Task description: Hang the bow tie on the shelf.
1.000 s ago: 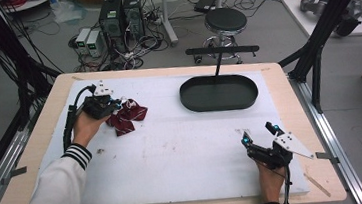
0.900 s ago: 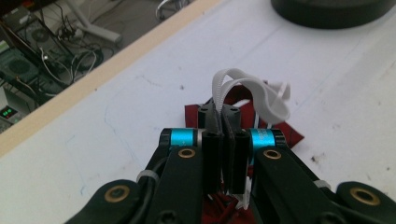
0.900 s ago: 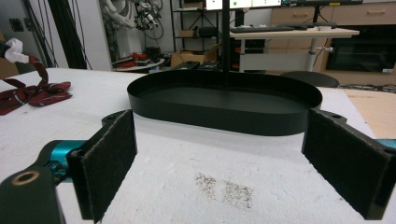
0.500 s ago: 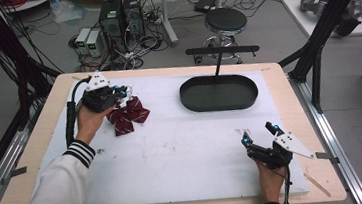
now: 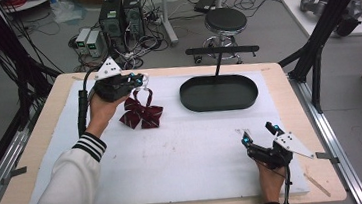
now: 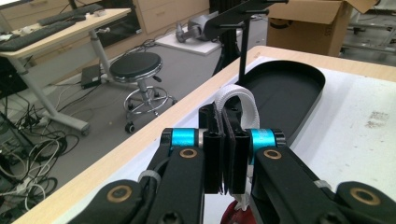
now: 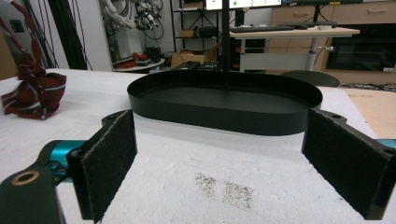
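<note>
Lifting since a second earlier, the left gripper (image 5: 139,79), jaws shut on the white strap (image 6: 237,99) of the maroon bow (image 5: 140,113) at upper left, had raised it toward the black tray (image 5: 219,103); the right gripper (image 5: 259,132) lay wide open, empty.

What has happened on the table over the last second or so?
The left gripper, shut on the white strap of the dark red bow, has risen and moved away from the person, lifting the strap; the bow has shifted toward the black tray. The right gripper stayed open and in place, the tray unmoved.
</note>
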Motion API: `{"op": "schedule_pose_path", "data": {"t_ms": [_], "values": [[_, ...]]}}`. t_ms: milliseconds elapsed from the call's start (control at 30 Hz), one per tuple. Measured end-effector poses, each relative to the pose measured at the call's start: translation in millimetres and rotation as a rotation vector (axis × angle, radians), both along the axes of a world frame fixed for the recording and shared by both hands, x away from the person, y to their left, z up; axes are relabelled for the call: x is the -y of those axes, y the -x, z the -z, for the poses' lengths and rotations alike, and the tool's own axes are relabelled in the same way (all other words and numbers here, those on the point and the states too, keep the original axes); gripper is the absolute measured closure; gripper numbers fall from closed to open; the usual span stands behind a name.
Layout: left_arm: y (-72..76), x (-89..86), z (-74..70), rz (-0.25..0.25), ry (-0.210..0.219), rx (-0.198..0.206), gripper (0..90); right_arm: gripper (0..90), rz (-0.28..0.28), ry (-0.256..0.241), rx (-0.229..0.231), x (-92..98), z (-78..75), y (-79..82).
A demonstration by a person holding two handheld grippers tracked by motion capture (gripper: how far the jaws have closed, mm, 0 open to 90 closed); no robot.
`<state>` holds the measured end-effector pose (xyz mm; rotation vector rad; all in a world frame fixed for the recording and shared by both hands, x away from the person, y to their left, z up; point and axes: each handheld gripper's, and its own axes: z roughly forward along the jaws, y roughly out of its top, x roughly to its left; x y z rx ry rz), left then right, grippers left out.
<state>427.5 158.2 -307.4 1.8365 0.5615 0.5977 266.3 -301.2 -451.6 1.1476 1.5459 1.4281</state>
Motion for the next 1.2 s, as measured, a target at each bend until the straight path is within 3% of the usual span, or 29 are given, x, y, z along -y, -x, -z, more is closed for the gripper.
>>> {"op": "schedule_pose_path", "data": {"t_ms": [633,800,967,1100,1200], "values": [[-9.9,45.8,-15.0,0.061,0.045,0.028,87.6,9.4,0.006,0.003,-0.005,-0.3,-0.1,-0.8],[-13.4,56.8,-15.5,0.076,0.084,0.026,87.5,9.4,0.005,0.001,-0.007,-0.3,-0.2,-0.9],[-17.2,66.2,-19.2,0.085,0.086,0.035,87.6,9.4,0.004,0.000,-0.015,-0.4,-0.3,-1.5],[-21.2,73.1,-24.8,0.097,0.129,0.041,87.6,9.3,0.003,-0.001,-0.017,-0.6,-0.4,-1.6],[-23.6,80.4,-28.1,0.103,0.124,0.045,87.6,9.4,0.003,0.003,-0.013,-0.5,-0.4,-1.9]]}}
